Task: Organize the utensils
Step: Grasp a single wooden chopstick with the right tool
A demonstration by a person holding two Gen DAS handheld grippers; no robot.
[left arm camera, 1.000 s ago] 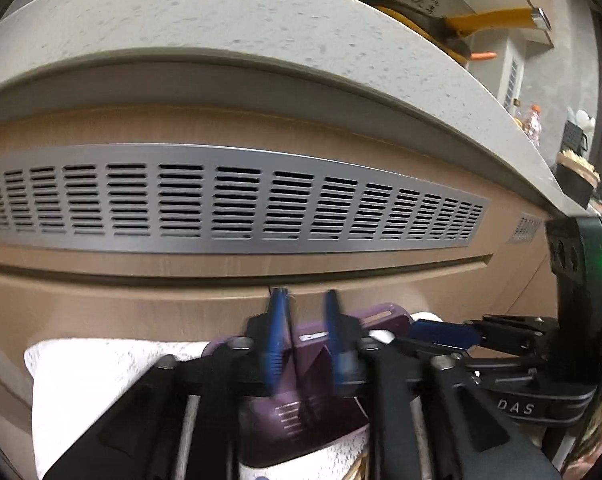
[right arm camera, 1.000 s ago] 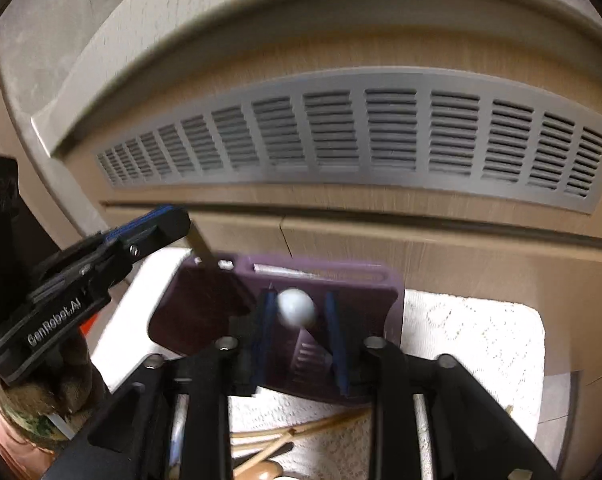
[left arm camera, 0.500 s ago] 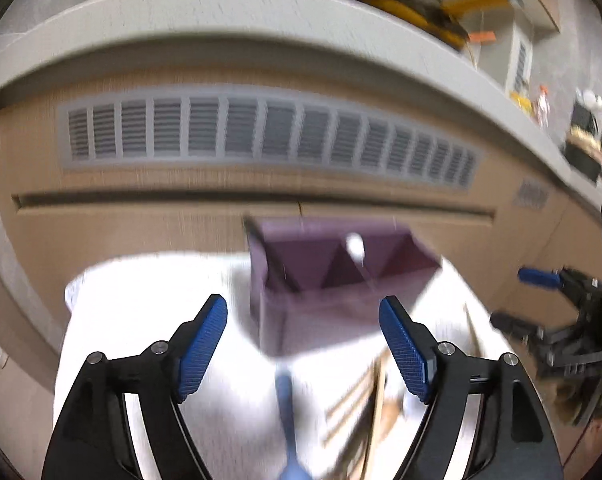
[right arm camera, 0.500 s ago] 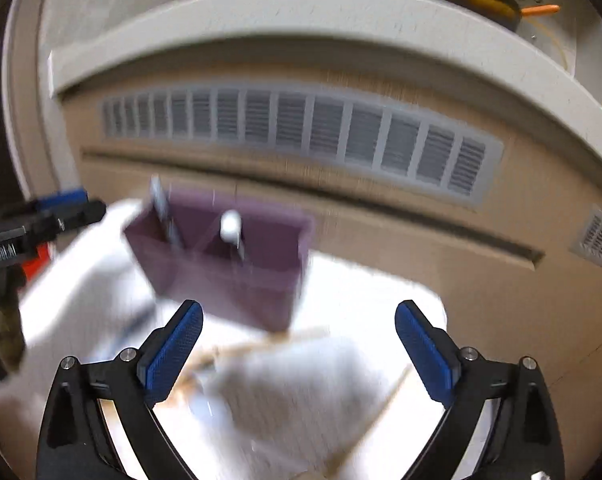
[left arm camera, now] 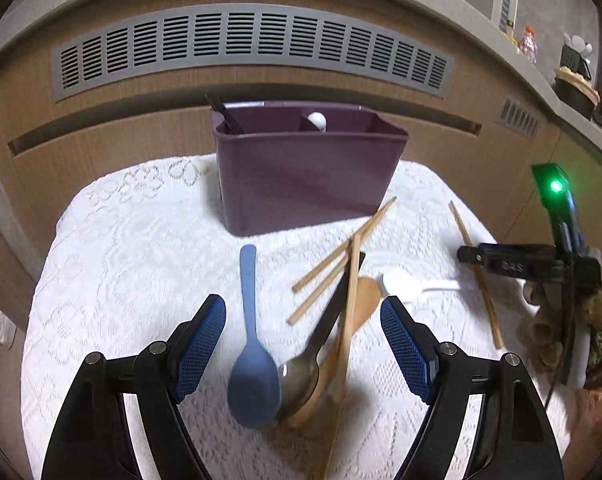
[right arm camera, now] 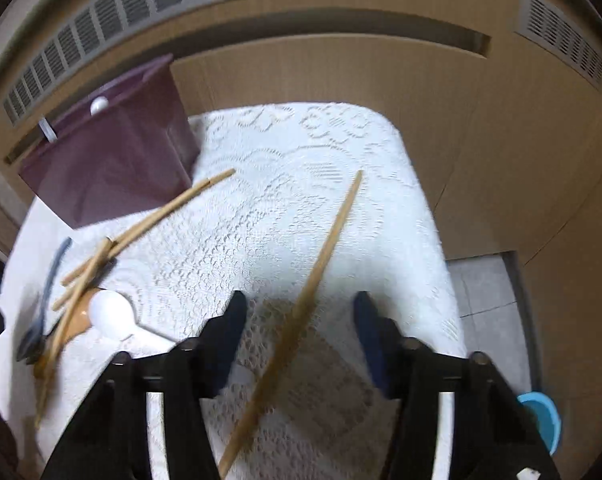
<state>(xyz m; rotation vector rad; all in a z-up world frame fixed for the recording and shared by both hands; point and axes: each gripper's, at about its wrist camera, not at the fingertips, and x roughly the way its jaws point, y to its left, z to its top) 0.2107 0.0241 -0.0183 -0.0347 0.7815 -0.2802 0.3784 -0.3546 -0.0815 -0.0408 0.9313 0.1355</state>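
Up front, the left gripper [left arm camera: 303,344] hangs with fingers spread wide above a blue plastic spoon [left arm camera: 253,360] lying on the white lace tablecloth [left arm camera: 121,280], holding nothing. Just beside it lie a steel spoon [left arm camera: 301,376], a wooden spoon [left arm camera: 363,300] and crossed wooden chopsticks [left arm camera: 341,256]. The right gripper [right arm camera: 301,320], fingers likewise apart, straddles a single wooden chopstick [right arm camera: 321,264]. A purple plastic utensil caddy [left arm camera: 305,176] stands at the cloth's far edge.

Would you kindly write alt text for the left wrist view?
The open left gripper hovers over a blue spoon, a metal spoon and wooden chopsticks scattered on a white lace cloth, with a purple utensil caddy behind them.
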